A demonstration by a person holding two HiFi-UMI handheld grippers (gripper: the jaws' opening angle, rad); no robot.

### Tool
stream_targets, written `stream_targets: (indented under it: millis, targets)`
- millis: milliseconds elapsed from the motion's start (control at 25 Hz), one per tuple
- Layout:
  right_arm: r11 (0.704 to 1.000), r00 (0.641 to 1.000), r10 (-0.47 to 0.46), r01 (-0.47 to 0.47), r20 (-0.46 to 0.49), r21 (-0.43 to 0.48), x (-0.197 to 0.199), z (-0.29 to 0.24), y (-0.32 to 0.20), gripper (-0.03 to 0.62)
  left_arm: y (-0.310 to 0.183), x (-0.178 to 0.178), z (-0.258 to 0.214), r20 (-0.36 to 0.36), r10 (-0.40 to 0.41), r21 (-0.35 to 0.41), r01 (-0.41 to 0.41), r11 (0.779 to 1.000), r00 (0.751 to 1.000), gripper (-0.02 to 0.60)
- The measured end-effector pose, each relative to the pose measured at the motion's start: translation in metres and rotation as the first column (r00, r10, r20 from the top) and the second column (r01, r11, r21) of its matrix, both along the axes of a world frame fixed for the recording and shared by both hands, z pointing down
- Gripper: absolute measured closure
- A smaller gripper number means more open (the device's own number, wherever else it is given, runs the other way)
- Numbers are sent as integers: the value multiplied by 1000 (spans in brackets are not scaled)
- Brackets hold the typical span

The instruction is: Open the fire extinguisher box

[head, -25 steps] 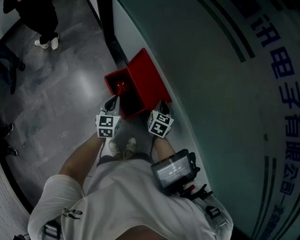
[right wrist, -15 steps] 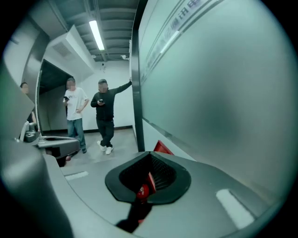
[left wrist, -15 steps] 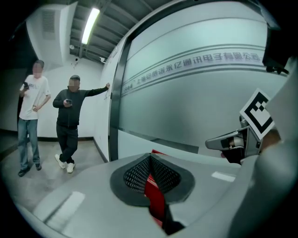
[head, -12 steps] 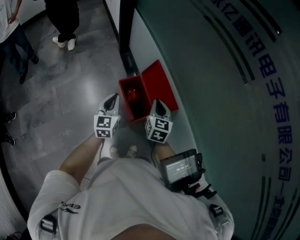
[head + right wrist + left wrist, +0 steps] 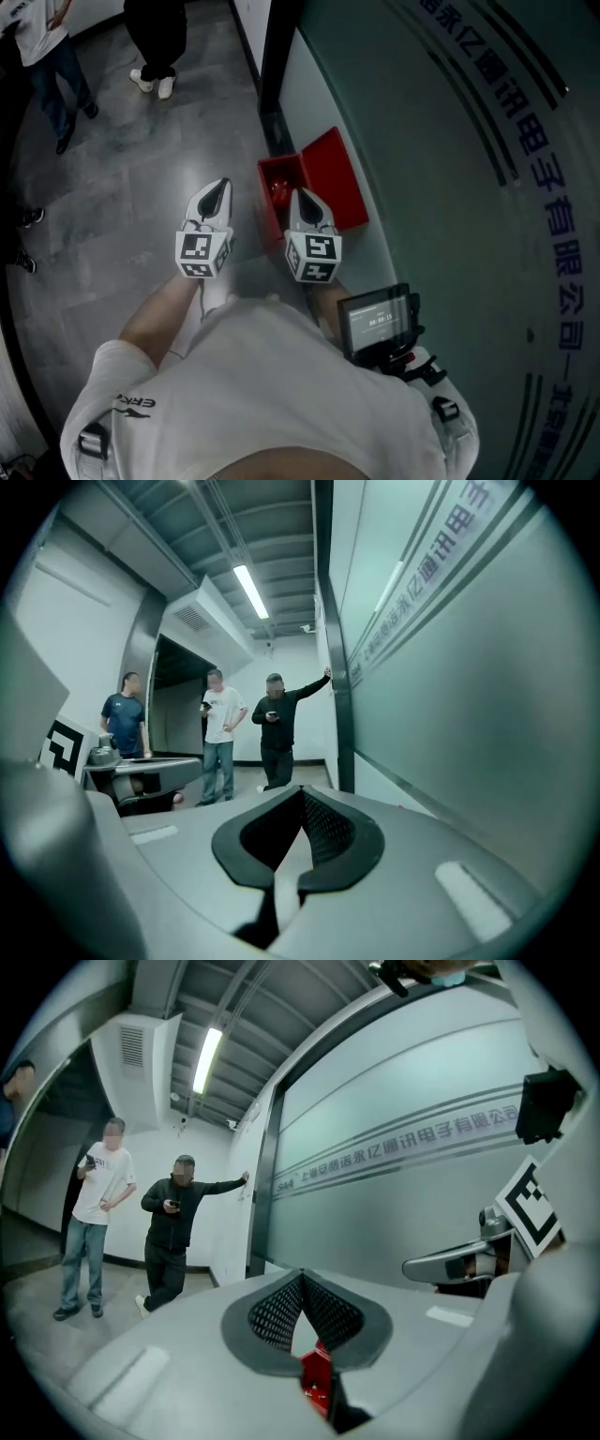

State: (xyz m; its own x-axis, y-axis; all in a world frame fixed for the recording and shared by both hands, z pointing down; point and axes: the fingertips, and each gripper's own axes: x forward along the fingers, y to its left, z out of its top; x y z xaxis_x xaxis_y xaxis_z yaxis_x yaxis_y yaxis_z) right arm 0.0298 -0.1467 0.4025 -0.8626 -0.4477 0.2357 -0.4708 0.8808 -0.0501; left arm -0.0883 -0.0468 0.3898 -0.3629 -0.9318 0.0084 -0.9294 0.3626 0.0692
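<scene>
Frosted glass wall point(image 5: 450, 234) with blue lettering runs right behind the fire extinguisher box point(image 5: 328, 178) and is the biggest thing in the head view. Grey polished floor point(image 5: 122, 187) spreads out from the box's other side. A dark door-frame post point(image 5: 278, 56) stands just past the box along the wall.

Bystanders are well beyond the box, down the corridor. The right gripper view shows three: one in a dark blue shirt point(image 5: 124, 726), one in a white shirt point(image 5: 221, 731), and one in black point(image 5: 279, 722) with an arm out against the wall.

The box is red and sits on the floor at the foot of the glass. Its lid is up and tilted back toward the wall, so the interior is exposed. A red rounded shape point(image 5: 279, 190) sits inside, too dark to identify.

Left gripper point(image 5: 217, 187) is beside the box on the floor side and clear of it. Its jaws are together at the tips with nothing between them. The box's red shows through the gap below the tips in the left gripper view.

Right gripper point(image 5: 302, 199) overlaps the box's near edge in the head view. Its jaws are closed on nothing, and it points down the corridor rather than at the box.

A small screen device point(image 5: 380, 319) hangs at the person's right side, on the near side of the box.
</scene>
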Motion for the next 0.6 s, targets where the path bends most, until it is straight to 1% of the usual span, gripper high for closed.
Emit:
stream_targets:
  millis: [200, 600]
  targets:
    - [998, 998, -61, 61, 9, 7, -11, -5, 20, 582, 18, -3, -7, 7, -23, 20, 23, 1000, 1000, 579]
    - [996, 996, -88, 88, 14, 12, -22, -9, 31, 582, 23, -7, -9, 6, -30, 31, 30, 999, 1000, 579]
